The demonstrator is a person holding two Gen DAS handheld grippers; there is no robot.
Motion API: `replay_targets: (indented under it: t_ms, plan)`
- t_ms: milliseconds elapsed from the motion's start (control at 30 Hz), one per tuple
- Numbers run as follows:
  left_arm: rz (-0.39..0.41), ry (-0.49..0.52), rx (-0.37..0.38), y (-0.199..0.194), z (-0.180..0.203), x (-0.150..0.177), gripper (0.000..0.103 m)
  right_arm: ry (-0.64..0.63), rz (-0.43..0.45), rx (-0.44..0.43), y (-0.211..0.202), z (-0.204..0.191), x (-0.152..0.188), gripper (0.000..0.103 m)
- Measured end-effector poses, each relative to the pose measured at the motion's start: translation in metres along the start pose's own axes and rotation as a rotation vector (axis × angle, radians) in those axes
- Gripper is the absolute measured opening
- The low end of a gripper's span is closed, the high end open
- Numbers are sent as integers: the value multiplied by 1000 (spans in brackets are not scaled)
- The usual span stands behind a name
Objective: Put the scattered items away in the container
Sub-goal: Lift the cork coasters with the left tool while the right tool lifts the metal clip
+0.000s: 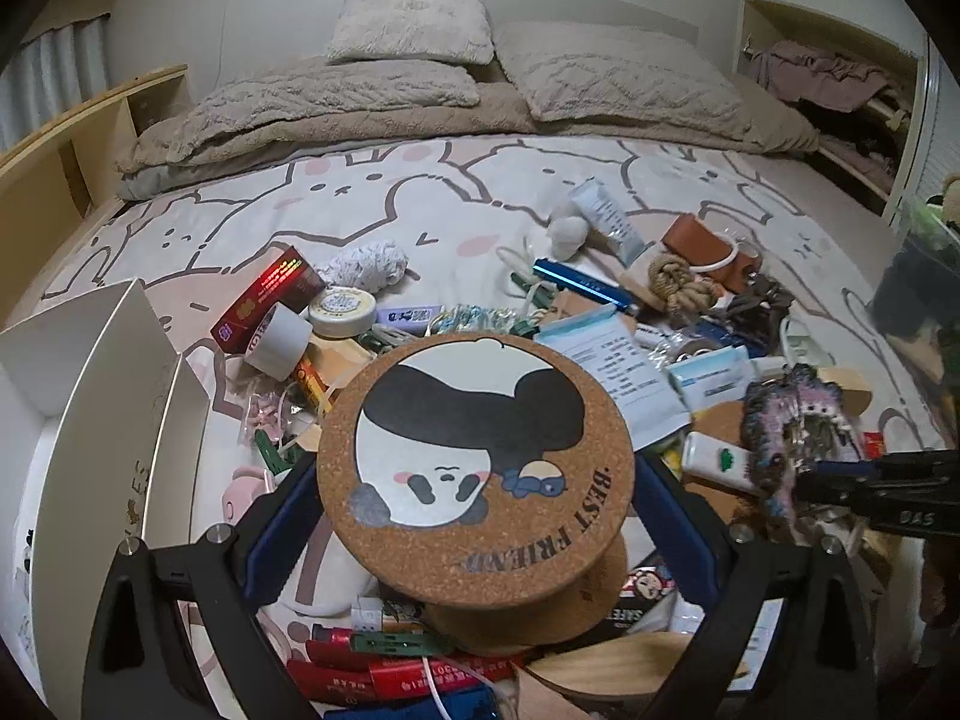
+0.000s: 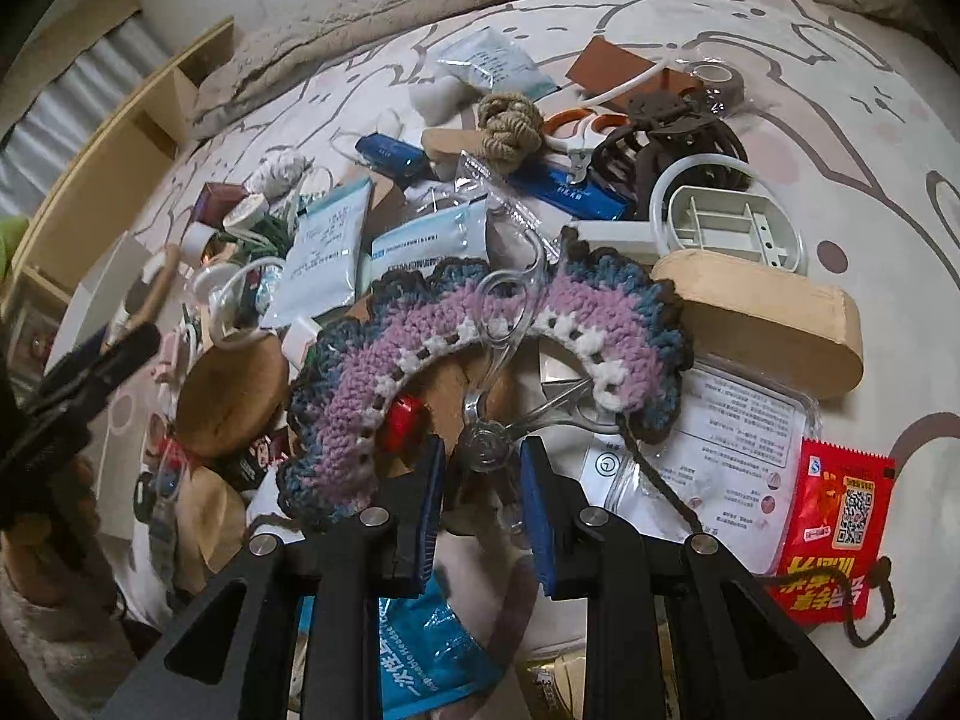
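The left gripper (image 1: 474,510) pinches a cork coaster (image 1: 474,450); the right gripper (image 2: 483,480) pinches a clear clip (image 2: 483,444) in crochet (image 2: 480,336). Next, both loads go to the white box (image 1: 90,372).

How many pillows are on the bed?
3: one pillow against the wall on top, one lying below it on the left, one on the right. More could be hidden underneath.

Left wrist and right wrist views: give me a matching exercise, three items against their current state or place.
Items:
1. cork coaster
2. crocheted piece
3. red sachet

States:
A. lying flat on the bedsheet, untouched
B. held between the wide-spread fingers of the left claw
C. hanging on a clear hook at the right claw

Pairs: 1-B, 2-C, 3-A
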State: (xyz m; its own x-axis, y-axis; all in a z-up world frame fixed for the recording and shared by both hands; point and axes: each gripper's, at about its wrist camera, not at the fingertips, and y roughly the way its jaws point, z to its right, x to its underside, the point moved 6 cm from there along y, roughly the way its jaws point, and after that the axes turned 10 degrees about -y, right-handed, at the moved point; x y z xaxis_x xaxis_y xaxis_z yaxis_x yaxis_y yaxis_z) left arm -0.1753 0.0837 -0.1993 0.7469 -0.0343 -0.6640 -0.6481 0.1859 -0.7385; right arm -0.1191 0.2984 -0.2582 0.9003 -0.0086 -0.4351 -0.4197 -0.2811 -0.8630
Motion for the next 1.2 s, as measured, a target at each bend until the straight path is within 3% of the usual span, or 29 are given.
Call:
replay_targets:
  t_ms: [367, 1200]
  plan:
    - [35, 16, 57, -24, 15, 4, 99, 21, 3, -51, 1, 2, -1, 26]
    - [134, -92, 88, -60, -8, -16, 99, 110, 355, -38, -86, 7, -24, 26]
